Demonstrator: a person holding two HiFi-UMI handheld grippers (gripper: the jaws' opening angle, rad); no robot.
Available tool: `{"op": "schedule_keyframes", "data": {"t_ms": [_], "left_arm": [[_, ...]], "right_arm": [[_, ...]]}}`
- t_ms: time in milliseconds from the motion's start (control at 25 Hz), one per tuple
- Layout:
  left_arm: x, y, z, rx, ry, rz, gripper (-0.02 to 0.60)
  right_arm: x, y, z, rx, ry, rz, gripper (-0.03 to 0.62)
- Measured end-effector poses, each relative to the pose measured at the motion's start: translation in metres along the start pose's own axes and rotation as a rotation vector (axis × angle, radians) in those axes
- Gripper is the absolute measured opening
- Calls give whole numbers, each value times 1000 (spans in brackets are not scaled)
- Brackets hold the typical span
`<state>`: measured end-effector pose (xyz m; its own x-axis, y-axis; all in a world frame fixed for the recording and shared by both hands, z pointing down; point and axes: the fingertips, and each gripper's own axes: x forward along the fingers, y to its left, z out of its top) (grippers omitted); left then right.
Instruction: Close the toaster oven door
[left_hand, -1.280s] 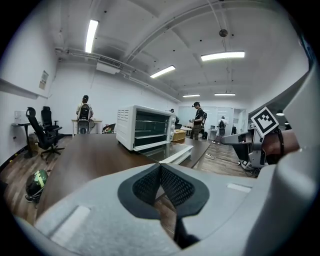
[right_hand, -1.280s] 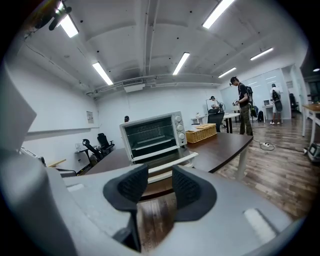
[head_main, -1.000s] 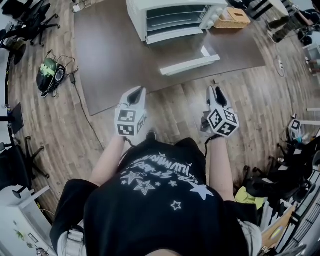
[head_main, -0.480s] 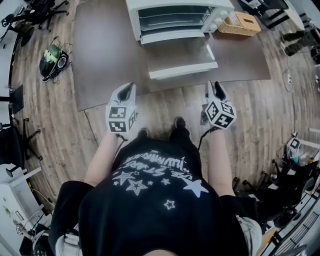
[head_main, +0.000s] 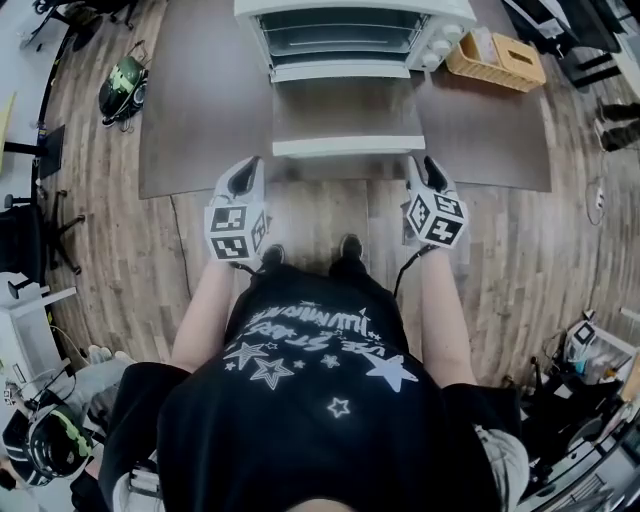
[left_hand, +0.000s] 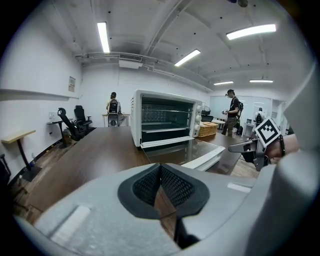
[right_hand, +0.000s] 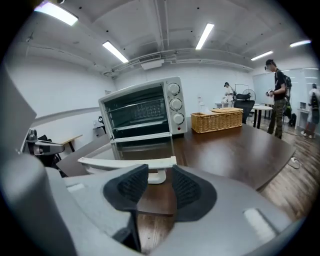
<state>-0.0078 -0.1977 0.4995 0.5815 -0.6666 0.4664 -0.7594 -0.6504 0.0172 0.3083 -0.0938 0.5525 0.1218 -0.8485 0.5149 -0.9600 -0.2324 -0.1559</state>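
The white toaster oven (head_main: 345, 25) stands on the dark brown desk (head_main: 200, 110) at 12 o'clock from the person in the head view, with its opening facing them. Its glass door (head_main: 347, 110) is swung fully down and lies flat over the desk. The door's white handle bar (head_main: 347, 146) runs along the near edge, close to the desk's front edge. A wicker basket (head_main: 497, 60) sits on the desk at about 1 o'clock, just beside the oven's knob side.

The person, in a black shirt printed with stars, stands on the wood floor (head_main: 320, 215) at the desk's front and holds both tools out ahead.

The left gripper (head_main: 245, 175) is at about 11 o'clock, at the desk edge, to the left of the door's left corner and apart from it. In the left gripper view its fingers (left_hand: 145, 185) are together, tips touching, with nothing between them.

The right gripper (head_main: 430, 172) is at about 1 o'clock, just beside the right end of the handle bar. In the right gripper view its fingers (right_hand: 127, 185) stand a narrow way apart and hold nothing. The white handle bar and one of its brackets show through the gap, just ahead of the tips. Whether they touch it cannot be told.
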Motion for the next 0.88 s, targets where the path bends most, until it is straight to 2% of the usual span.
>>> {"op": "schedule_keyframes", "data": {"t_ms": [240,400,600,880], "left_arm": [[-6,-16,-5,-34,12,100,11],[-12,-23,-12,-52,21,156,11],[-23,-27,-22,-79,32,218,11],[-35,-34,-32,-105,36,264,11]], "right_arm": [[25,4,-19,-24,92,121,155],[35,4,-21,-29,107,172,155],[44,5,-20,-58,120,194,155],[54,7,-21,-74,136,212,153]]}}
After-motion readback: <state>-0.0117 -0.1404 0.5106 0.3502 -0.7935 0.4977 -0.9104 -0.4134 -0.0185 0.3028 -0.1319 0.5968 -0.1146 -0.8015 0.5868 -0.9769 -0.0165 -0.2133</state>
